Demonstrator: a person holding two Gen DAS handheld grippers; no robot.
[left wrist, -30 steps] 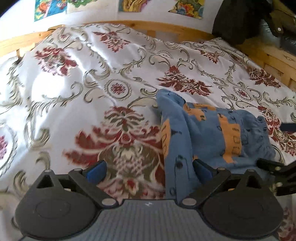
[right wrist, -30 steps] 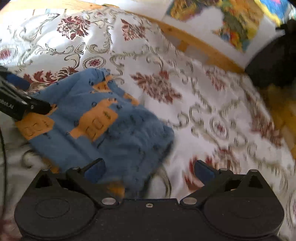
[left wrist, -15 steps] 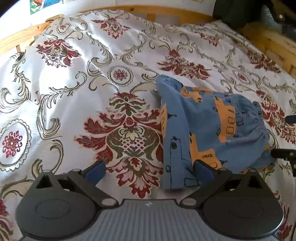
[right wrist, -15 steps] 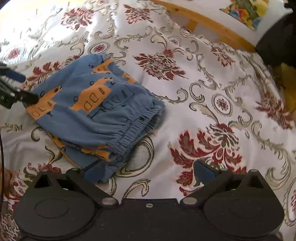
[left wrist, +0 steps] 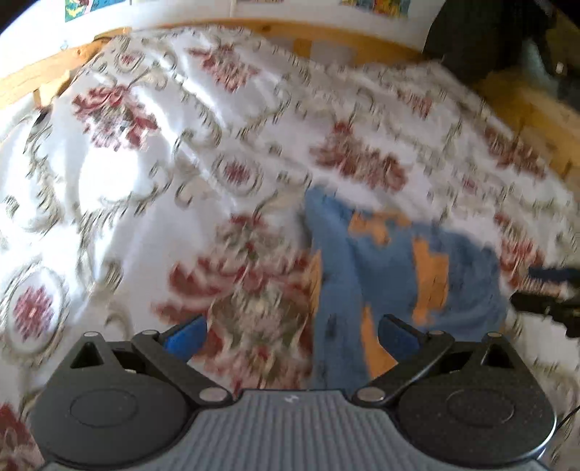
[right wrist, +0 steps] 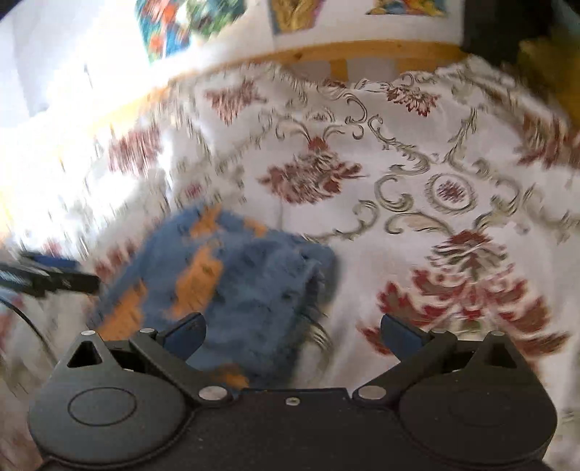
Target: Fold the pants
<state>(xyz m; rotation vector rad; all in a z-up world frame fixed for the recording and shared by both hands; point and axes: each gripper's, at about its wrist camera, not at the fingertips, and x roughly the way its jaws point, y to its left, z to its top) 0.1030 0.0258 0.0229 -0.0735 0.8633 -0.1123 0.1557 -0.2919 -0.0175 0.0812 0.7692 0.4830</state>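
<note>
A white bedspread printed with red flowers and olive scrolls is seen covering a bed bounded at the far side by a wooden rail. Wide bare cloth is left open to the left of the folded pants in the left wrist view, and to their right in the right wrist view. At the far right corner a dark heap is seen beside the rail; coloured pictures are fixed to the wall beyond.

The pants, blue with orange patches, are laid folded on the bedspread, near both tools. Both views are smeared by motion, so the hems and waistband cannot be told apart. In the left wrist view the bundle's long axis is run from near to far, tilted slightly to the left.

The left gripper is held with its blue pads wide apart, nothing between them, its right pad over the near edge of the pants. The right gripper is likewise spread wide and empty, its left pad over the pants.
</note>
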